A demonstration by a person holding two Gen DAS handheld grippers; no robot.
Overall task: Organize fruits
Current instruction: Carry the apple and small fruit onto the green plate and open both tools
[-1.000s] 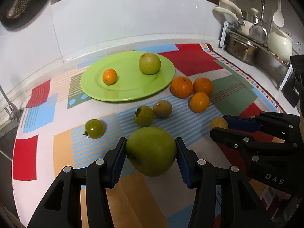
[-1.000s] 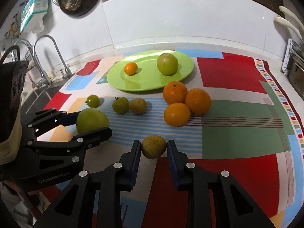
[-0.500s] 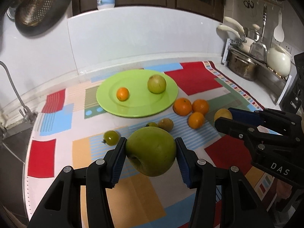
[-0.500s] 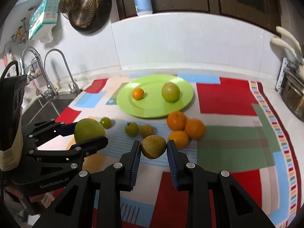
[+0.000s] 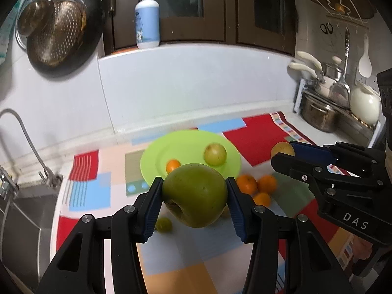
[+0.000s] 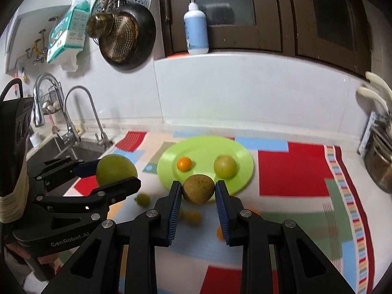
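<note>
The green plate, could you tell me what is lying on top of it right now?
On the green plate lie a small orange fruit and a yellow-green round fruit. Its near rim is covered by the brownish fruit in the right gripper.

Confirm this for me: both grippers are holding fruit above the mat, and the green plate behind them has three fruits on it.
Not quite. The green plate holds two fruits, not three: a small orange and a pale green fruit, as the right wrist view shows. The rest stands: the left gripper holds a large green fruit and the right gripper a brownish fruit.
</note>
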